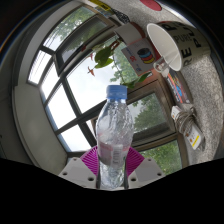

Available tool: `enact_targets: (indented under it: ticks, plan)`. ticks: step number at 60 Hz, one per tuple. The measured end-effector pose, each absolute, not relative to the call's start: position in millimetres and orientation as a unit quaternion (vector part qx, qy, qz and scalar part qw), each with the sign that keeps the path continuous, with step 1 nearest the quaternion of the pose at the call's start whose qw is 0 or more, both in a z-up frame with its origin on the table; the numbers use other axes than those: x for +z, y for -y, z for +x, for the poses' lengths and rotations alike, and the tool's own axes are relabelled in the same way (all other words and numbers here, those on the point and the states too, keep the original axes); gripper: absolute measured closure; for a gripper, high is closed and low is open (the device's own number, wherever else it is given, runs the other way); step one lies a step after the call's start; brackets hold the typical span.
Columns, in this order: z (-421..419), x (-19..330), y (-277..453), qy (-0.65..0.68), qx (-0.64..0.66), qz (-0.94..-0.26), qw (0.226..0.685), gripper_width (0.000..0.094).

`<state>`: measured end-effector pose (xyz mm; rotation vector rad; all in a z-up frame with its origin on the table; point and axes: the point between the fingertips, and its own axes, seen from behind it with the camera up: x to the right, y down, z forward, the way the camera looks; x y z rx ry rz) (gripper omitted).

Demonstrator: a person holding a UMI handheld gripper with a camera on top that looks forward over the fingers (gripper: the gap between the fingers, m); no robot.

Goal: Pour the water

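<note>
A clear plastic bottle (pixel 113 140) with a blue cap (pixel 117 92) is being held between the jaws, and the pink pads (pixel 93 160) are being pressed against its lower part from the left and the right. The gripper (pixel 112 172) is being carried tilted, so the window (pixel 70 75) and the tabletop (pixel 150 95) are being seen at a strong slant. A white paper cup (pixel 166 45) is being seen far to the right, well apart from the bottle, next to some coloured boxes (pixel 135 50).

Some risks are being judged from this. The cap is seemingly being kept on, so no water can be poured until it is being taken off. The bottle is thin and soft, and it may be squeezed or slipped when it is being tipped, because only its lower part is being gripped. The cup is light and may be knocked over if the bottle neck is being brought too close.

The bottom of the bottle is being cut off, the water level is hard to make out, and the cup's inside is not being shown clearly.
</note>
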<state>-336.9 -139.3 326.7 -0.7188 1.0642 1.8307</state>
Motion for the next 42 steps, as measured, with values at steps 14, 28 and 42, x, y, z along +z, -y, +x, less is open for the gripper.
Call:
enact_targets:
  ticks: [14,28,42]
  plan:
    - [-284.4,282.6,133.2,-0.51,0.753,-0.211,0.357,0.0629]
    - [-285.2,317.0,139.4,-0.474,0.744,-0.271,0.385,0.063]
    - [-237.1,399.2,155.2,-0.265,0.508,-0.478,0.666,0.0629]
